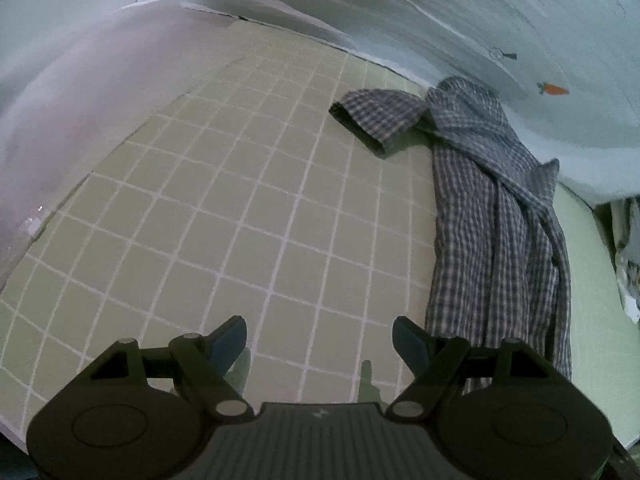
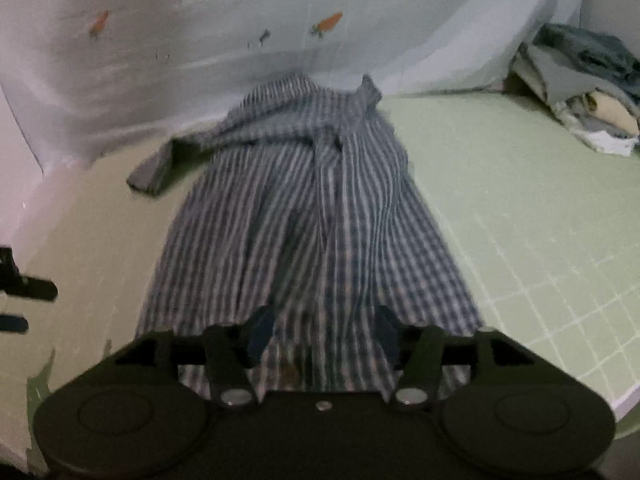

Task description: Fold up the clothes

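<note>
A blue-and-white checked shirt [image 1: 496, 232] lies bunched lengthwise on the green grid mat [image 1: 240, 208], one short sleeve [image 1: 376, 118] spread to the left. My left gripper [image 1: 320, 344] is open and empty over bare mat, just left of the shirt's near hem. In the right wrist view the shirt [image 2: 304, 220] runs away from me. My right gripper [image 2: 324, 336] is open, its fingers apart over the shirt's near hem, holding nothing. The left gripper shows at the left edge of the right wrist view [image 2: 20, 292].
A pale sheet with carrot prints [image 2: 328, 24] hangs behind the mat. A pile of folded clothes [image 2: 588, 92] sits at the far right of the mat. A pink surface [image 1: 80, 100] borders the mat on the left.
</note>
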A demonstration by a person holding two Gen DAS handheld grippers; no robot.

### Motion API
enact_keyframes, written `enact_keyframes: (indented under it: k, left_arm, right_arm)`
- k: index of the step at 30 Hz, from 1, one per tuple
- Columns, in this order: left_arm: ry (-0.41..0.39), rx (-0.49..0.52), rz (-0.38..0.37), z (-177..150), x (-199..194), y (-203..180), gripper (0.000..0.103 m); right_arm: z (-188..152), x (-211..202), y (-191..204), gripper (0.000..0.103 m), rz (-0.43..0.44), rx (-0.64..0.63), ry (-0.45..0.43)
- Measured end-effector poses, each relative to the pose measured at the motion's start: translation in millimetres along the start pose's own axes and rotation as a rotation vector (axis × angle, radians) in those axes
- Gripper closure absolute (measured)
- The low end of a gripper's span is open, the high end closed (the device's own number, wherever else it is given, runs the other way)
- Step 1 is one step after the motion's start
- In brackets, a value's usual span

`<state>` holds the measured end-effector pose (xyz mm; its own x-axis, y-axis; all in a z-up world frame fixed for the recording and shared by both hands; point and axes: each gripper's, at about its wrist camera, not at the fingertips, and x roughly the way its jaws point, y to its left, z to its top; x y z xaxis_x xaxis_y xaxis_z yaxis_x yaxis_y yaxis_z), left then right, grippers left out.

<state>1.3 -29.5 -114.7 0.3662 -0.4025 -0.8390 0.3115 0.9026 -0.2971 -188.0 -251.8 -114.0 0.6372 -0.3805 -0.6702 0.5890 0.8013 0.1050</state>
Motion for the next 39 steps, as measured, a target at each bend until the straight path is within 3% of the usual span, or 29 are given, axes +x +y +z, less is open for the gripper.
enact_keyframes:
  k: [6,10,17,25,28,33,37,39]
  left_arm:
    - [-0.011,-0.001,0.0,15.7,7.6,-6.0,0.022]
    - [-0.017,0.001,0.002,28.5,15.0,-11.5,0.022]
    - [-0.026,-0.008,0.013,65.4,41.4,-23.4,0.022]
    - [-0.015,-0.033,-0.004,121.1,97.5,-42.6,0.022]
    - [0.001,-0.002,-0.008,137.6,117.7,-54.7,0.022]
    - [0.0,0.189,0.017,149.8,143.5,-90.6,0.021]
    - [-0.027,0.271,0.108,161.3,161.6,-104.8,0.018]
    - [-0.071,0.245,0.147,179.9,163.2,-99.1,0.018]
  right_arm:
    - [13.4,12.3,3.1,0.042,-0.047,-0.047,-0.01]
    - [25.5,24.1,4.5,0.028,-0.071,-0.06,-0.012]
    - [62.9,56.3,0.2,0.027,-0.1,-0.055,-0.039]
    - [119.8,127.2,-8.3,0.027,-0.145,-0.003,-0.021]
    - [137.2,156.4,-10.7,0.027,-0.174,0.01,0.007]
    - [151.9,185.4,-13.5,0.027,-0.211,0.025,0.028]
    - [154.1,198.6,-17.3,0.026,-0.24,0.039,0.052]
    - [153.2,200.5,-19.4,0.026,-0.252,0.049,0.064]
